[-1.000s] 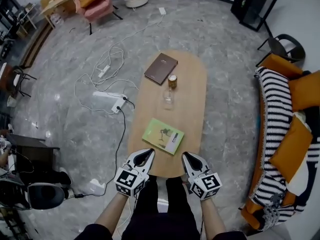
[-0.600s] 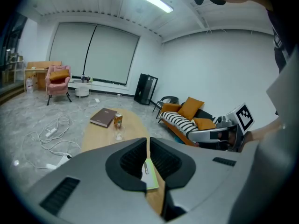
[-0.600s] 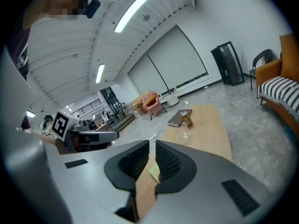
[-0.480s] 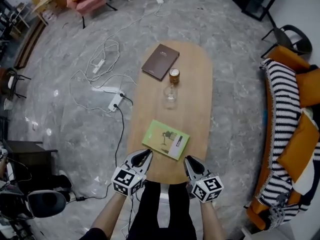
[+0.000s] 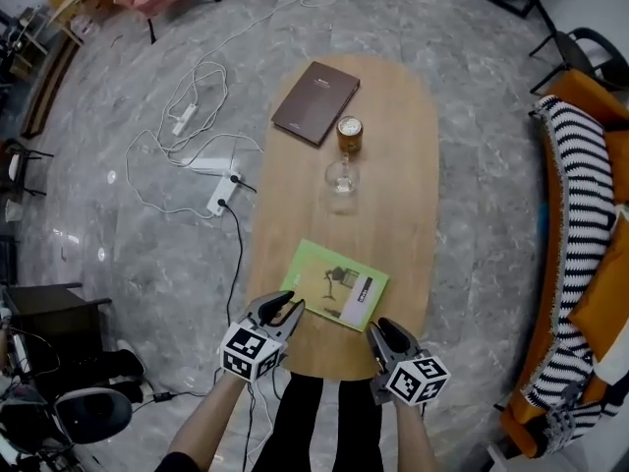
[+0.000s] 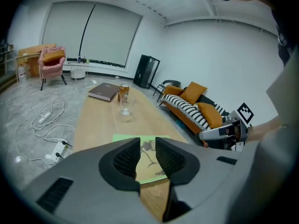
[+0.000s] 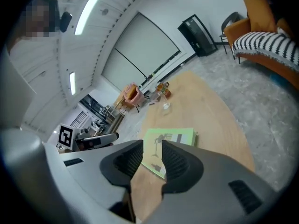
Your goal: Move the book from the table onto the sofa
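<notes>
Head view, looking down: find the green book flat on the near end of the oval wooden table, not yet lifted, well apart from the striped sofa at the right edge. Note the left gripper at its near left corner and the right gripper just beside its near right corner, both with jaws just opened partway, nothing within either gap, pads off the cover. Expect trouble pinching so thin and flat a book: likely to slide on the wood, or to be caught by the cover alone and fall open. Farther up the table, mind the drinking glass, the can and a brown book; on the floor to the left, a power strip and loose white cables
</notes>
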A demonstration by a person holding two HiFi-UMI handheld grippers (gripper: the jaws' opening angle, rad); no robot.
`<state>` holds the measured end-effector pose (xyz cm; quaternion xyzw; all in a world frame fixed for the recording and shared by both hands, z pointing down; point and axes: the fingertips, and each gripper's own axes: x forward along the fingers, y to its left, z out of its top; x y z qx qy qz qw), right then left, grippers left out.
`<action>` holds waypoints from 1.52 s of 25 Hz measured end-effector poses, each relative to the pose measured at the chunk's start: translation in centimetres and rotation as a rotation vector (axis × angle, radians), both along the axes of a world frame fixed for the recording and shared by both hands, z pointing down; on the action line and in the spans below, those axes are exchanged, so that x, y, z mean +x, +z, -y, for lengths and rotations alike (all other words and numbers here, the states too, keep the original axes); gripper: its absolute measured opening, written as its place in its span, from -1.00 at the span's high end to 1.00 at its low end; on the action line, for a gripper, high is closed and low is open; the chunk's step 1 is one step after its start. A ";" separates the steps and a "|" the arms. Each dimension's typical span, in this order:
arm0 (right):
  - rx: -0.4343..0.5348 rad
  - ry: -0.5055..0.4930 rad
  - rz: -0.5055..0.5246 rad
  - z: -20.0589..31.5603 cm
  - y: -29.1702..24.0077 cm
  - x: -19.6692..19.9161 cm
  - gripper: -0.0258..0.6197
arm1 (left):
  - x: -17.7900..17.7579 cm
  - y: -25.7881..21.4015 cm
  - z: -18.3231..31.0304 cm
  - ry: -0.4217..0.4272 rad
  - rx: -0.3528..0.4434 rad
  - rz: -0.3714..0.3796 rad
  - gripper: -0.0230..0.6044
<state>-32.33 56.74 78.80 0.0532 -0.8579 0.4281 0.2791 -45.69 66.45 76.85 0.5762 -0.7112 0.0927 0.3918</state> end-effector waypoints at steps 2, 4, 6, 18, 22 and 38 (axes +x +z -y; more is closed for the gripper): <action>-0.022 0.011 -0.015 -0.3 1.9 -0.3 0.54 | -0.6 2.2 -0.1 0.007 -0.017 -0.011 0.59; -0.037 0.022 -0.033 -0.4 3.9 -0.4 0.52 | -1.1 4.4 -0.2 0.023 -0.036 -0.022 0.52; -0.045 0.034 -0.052 -0.4 5.7 -0.5 0.49 | -1.4 6.4 -0.3 0.040 -0.046 -0.040 0.46; -0.056 0.075 -0.131 0.5 11.4 -0.7 0.34 | -4.7 13.3 -1.5 0.015 -0.111 -0.152 0.23; -0.071 0.085 -0.146 0.3 12.5 -1.1 0.34 | -5.4 14.8 -1.7 0.004 -0.127 -0.211 0.23; -0.112 0.098 -0.178 0.3 13.6 -1.1 0.44 | -4.5 15.2 -1.7 0.019 -0.121 -0.311 0.42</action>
